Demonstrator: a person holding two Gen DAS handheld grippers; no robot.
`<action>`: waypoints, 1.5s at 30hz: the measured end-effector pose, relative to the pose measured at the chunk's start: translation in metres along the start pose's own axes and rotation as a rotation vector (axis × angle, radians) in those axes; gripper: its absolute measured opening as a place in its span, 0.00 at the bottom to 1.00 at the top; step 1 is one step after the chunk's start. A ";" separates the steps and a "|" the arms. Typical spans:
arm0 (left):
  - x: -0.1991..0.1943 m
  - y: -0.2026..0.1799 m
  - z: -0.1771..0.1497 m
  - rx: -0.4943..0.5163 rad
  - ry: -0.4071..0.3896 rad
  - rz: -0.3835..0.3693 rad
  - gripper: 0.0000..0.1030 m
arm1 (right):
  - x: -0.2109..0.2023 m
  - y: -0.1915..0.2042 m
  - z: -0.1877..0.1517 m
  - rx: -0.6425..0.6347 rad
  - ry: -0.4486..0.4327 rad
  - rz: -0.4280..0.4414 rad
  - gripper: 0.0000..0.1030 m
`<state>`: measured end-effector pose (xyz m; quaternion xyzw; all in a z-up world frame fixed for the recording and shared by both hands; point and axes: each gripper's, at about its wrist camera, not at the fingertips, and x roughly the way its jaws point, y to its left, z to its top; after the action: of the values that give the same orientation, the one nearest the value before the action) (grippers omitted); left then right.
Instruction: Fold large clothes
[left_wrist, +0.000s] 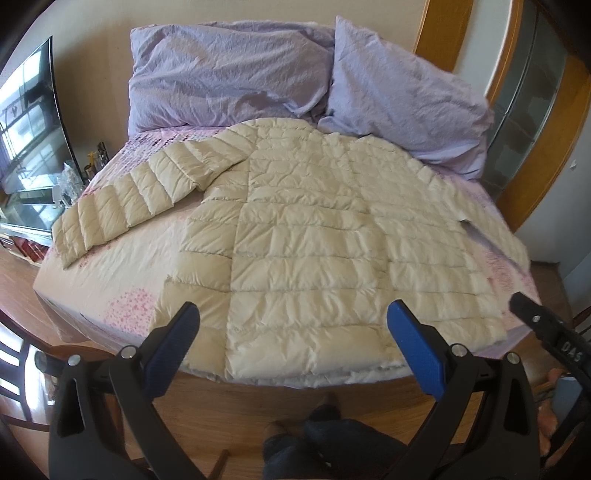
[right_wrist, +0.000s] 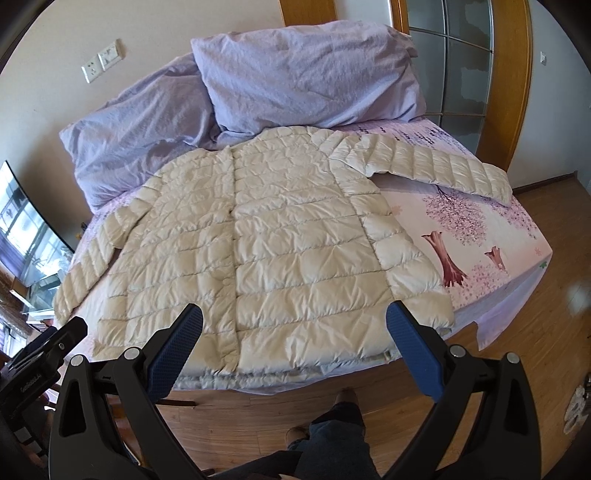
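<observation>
A cream quilted jacket (left_wrist: 303, 236) lies spread flat on the bed (left_wrist: 122, 266), filling the middle of both views, front up with its snap placket running down the centre and its hem at the near edge of the mattress. One sleeve (left_wrist: 125, 199) stretches toward the left of the left wrist frame; the other sleeve (right_wrist: 436, 166) reaches to the upper right of the right wrist frame. Two lilac pillows (right_wrist: 303, 77) sit along the top, touching the collar. The left hand-held gripper (left_wrist: 291, 328) hovers over the hem at the bottom of its frame, blue pads wide apart and holding nothing. The right hand-held gripper (right_wrist: 295, 326) does likewise, jaws spread and empty, above the hem. A tree-print sheet (right_wrist: 476, 236) shows at the right. Wood floor (right_wrist: 546, 328) and a person's legs fill the lower edge.
</observation>
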<state>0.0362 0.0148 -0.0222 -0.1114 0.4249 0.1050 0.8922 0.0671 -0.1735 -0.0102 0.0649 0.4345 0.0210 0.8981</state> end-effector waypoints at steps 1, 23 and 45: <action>0.005 -0.001 0.004 0.007 0.008 0.010 0.98 | 0.004 -0.002 0.003 0.003 0.007 -0.003 0.98; 0.123 -0.042 0.060 0.034 0.189 0.172 0.98 | 0.156 -0.186 0.117 0.244 0.195 -0.287 0.99; 0.155 -0.065 0.076 -0.050 0.244 0.239 0.98 | 0.206 -0.381 0.154 0.620 0.187 -0.441 0.83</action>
<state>0.2059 -0.0114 -0.0899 -0.0942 0.5374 0.2067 0.8121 0.3086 -0.5471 -0.1270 0.2361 0.5036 -0.2992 0.7753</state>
